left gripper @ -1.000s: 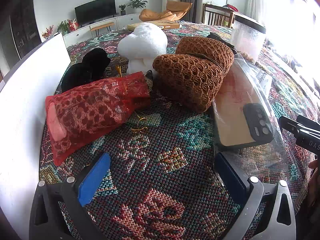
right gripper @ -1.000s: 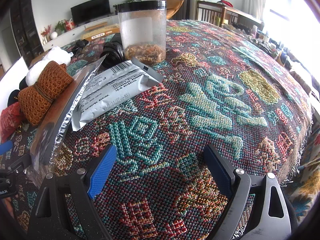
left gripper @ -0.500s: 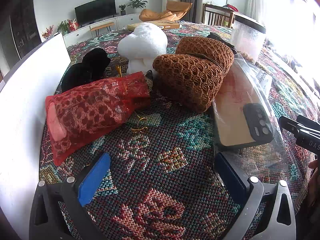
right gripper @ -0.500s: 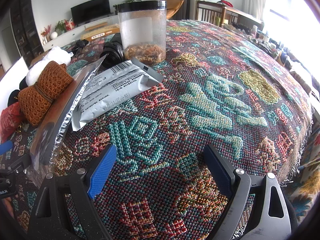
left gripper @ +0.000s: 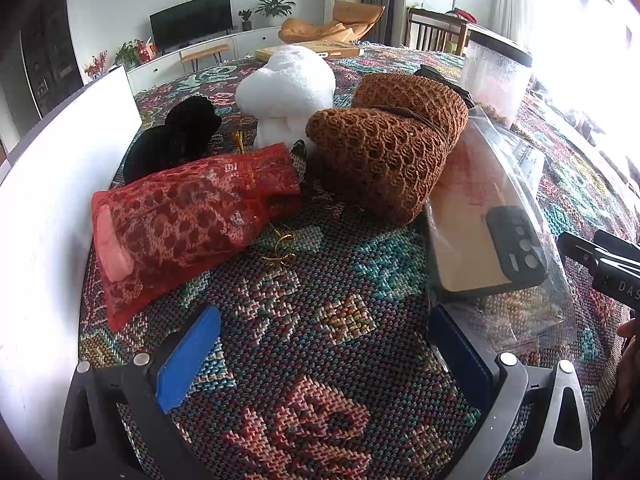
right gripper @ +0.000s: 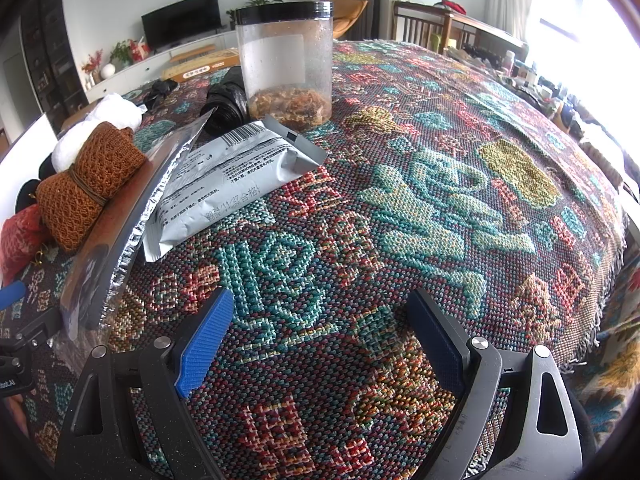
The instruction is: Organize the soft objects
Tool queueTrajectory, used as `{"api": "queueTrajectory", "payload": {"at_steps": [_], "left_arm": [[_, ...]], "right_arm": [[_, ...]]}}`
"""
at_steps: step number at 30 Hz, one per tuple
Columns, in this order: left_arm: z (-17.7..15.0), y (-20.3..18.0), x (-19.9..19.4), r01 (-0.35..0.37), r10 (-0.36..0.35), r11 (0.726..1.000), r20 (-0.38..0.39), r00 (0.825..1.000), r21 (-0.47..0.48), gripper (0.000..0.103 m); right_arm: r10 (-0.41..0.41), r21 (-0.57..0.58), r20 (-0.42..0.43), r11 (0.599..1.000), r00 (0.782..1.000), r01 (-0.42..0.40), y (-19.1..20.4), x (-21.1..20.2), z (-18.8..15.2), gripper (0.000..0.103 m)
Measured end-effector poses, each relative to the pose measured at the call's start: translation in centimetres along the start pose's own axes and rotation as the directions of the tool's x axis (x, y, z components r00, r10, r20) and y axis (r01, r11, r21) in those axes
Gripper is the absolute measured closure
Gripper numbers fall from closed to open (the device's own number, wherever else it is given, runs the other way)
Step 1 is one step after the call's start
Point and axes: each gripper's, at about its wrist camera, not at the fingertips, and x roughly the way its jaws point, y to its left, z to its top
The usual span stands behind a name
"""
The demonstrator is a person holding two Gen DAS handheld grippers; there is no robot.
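Red mesh pouch (left gripper: 188, 216) lies untouched; left gripper (left gripper: 324, 356) and right gripper (right gripper: 320, 340) apparently gape wide, empty.

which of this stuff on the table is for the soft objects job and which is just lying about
Likely for the job (soft):
red mesh pouch
brown crochet bundle
white fluffy item
black plush item

Just lying about:
phone case in clear sleeve
grey foil packet
clear jar with black lid
black bag roll
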Motion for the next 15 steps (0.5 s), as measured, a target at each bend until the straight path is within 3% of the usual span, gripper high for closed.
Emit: {"api": "queueTrajectory", "payload": {"at_steps": [15], "left_arm": [[-0.47, 0.02, -0.47, -0.002, 0.002, 1.000, -0.020, 1.000, -0.002, 0.000]], "right_arm": [[0.000, -0.001, 0.001, 1.000, 1.000, 0.000, 0.02, -0.02, -0.02, 0.012]]}}
